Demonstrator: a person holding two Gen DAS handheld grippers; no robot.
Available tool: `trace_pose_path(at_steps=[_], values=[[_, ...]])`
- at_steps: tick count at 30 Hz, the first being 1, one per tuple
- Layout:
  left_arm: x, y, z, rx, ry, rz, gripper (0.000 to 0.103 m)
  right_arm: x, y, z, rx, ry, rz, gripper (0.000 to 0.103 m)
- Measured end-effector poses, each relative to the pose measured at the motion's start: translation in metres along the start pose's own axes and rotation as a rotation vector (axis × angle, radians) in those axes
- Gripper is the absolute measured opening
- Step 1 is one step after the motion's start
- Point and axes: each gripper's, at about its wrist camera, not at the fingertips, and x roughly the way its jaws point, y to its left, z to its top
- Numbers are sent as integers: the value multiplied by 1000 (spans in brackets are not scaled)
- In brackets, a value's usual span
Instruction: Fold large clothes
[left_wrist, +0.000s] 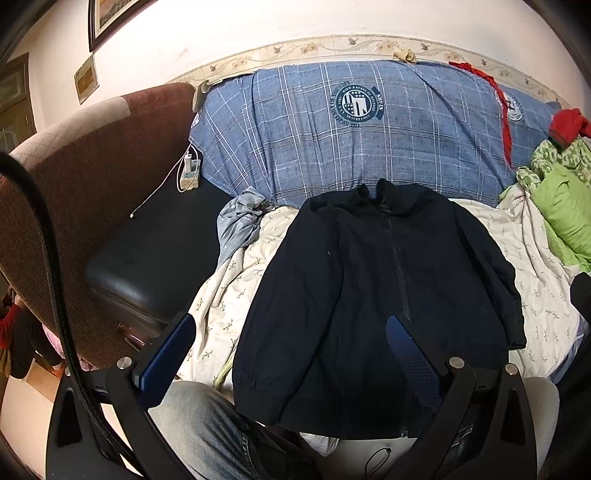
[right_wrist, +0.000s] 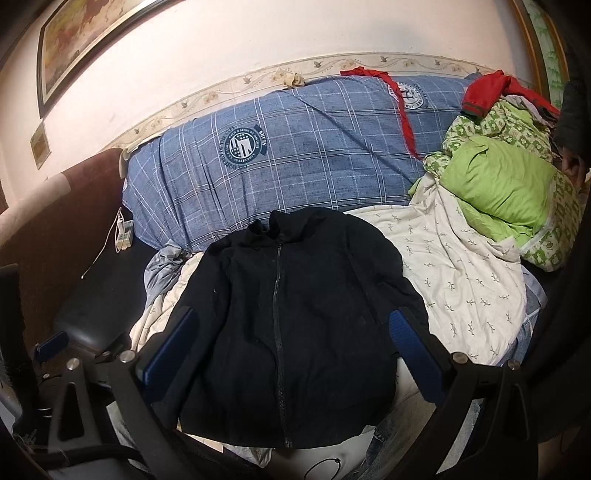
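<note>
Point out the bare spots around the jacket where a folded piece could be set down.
Free: the white leaf-print sheet between the black jacket and the green bedding pile; the black cushion left of it, short of the charger. Crowded: the far right corner, heaped with green and red clothes.

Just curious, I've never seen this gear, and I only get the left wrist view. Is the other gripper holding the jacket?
Observer: No. The right gripper is open and holds nothing; the jacket lies spread out, front up.
Visitor: Is it zipped? A finger hides the bottom here.
Observer: Yes, the zipper is closed from collar to hem.
</note>
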Motion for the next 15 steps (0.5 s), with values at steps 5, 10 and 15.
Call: trace_pose_path(at_steps=[5,10,15], values=[[4,1,2,-4,4,5,103,5,2,2,-6,10,7,103],[8,0,3,-5,11,12,103,9,3,3,-6,20,15,103],[9,0,4,-7,11,14,103,12,4,3,-9,27,20,103]])
